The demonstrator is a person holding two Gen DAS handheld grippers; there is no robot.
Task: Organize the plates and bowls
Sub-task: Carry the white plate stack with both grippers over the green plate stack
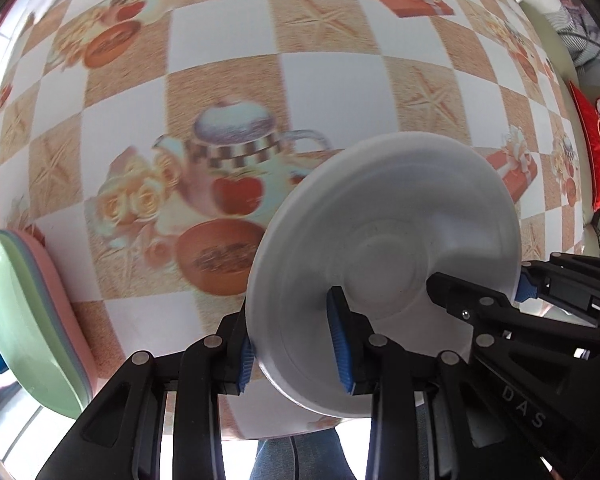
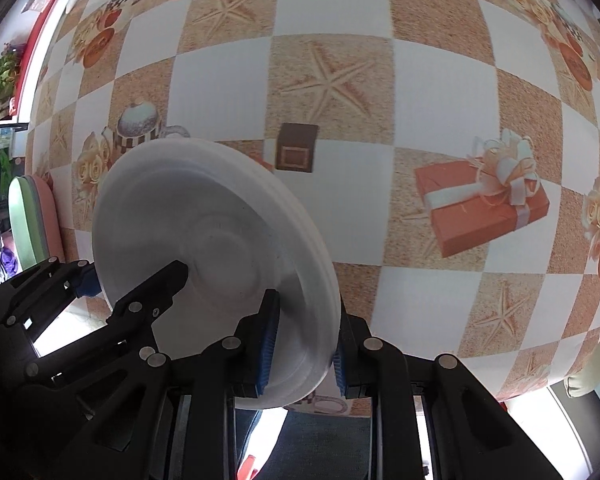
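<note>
At the far left edge of the table (image 1: pixel 224 68), which wears a checkered cloth printed with starfish, teapots and gift boxes, stands my stack of pastel oval plastic plates (image 1: pixel 28 312): I count a green one on top, with a bluish edge and a pink one beneath, though I cannot tell for sure how many there are in all.

My left fingers (image 1: pixel 296 360) are closed nearly tight on the near rim of the stack of white round plates (image 1: pixel 380 248), one blue ribbed pad (image 1: pixel 340 348) inside the rim and the other under it. From my right wrist view I count about three rims in that white stack, stacked snugly, tilted and lifted clear of the cloth.

My right fingers (image 2: pixel 302 354) are clamped in the same narrow way on the opposite rim of the same white stack, a blue pad on each face. So both of my tools hold one stack between them, above the middle of the table.

The only writing I can read is "DAS", in pale letters on the black body of my right tool, seen from the left wrist.
</note>
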